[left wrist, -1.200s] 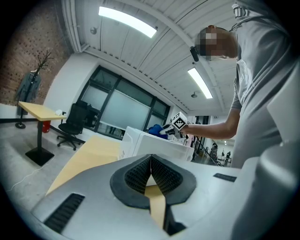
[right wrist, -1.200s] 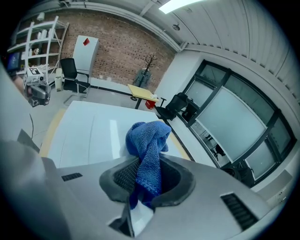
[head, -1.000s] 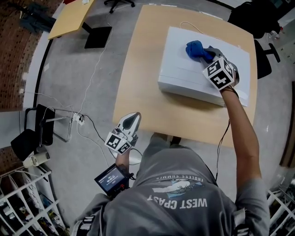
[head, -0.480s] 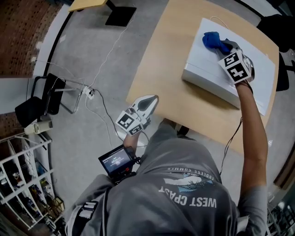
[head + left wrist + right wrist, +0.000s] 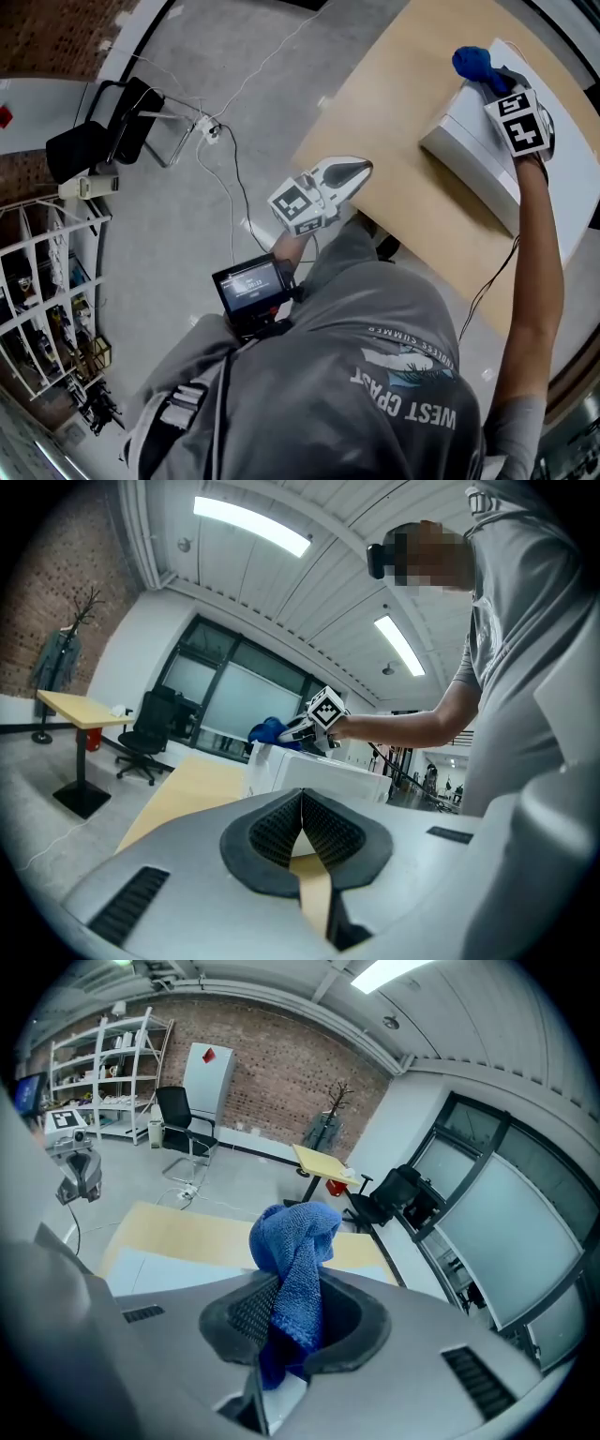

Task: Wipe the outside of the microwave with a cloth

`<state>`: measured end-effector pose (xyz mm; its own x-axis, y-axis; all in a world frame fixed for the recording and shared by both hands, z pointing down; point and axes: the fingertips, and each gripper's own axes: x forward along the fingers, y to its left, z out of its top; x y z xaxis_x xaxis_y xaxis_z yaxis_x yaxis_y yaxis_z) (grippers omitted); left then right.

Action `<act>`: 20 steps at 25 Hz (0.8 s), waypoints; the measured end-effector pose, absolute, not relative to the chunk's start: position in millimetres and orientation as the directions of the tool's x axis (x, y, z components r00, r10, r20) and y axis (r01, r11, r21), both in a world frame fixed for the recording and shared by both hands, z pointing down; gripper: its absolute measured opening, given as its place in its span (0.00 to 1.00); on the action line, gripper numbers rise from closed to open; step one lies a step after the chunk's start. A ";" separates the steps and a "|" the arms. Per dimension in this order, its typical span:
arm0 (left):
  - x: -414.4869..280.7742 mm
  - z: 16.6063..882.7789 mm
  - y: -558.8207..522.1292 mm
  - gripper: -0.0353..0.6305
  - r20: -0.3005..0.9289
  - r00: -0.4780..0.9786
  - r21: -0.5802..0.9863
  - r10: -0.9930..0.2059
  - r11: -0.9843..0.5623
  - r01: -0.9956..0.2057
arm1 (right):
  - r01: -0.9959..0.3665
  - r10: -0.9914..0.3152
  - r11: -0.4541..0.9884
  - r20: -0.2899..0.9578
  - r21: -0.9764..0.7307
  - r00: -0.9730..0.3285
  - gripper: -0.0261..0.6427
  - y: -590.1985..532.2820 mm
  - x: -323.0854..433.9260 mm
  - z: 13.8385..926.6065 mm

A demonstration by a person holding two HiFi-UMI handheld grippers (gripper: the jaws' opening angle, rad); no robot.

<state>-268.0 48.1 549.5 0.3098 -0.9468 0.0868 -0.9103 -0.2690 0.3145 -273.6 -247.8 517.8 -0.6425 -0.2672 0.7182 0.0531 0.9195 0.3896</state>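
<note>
Now, cloth [image 5: 472, 62] at the microwave [image 5: 469, 155] top's far corner.
Right tongs [image 5: 492, 82] grasp the blue cloth over the white microwave on the worktop [image 5: 412, 112]; left tongs [image 5: 352, 172] are clenched, empty, by the worktop's near edge.

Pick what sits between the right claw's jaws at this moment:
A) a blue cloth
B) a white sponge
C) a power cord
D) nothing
A: the right gripper view shows the blue cloth bunched up and pinched between the jaws of the right claw.
</note>
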 end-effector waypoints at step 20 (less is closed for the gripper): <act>-254.7 552.5 40.2 0.09 0.098 0.376 0.293 -0.921 -0.334 -0.896 | -0.086 -0.189 0.972 0.510 0.219 -0.839 0.16 -225.1 -291.8 476.9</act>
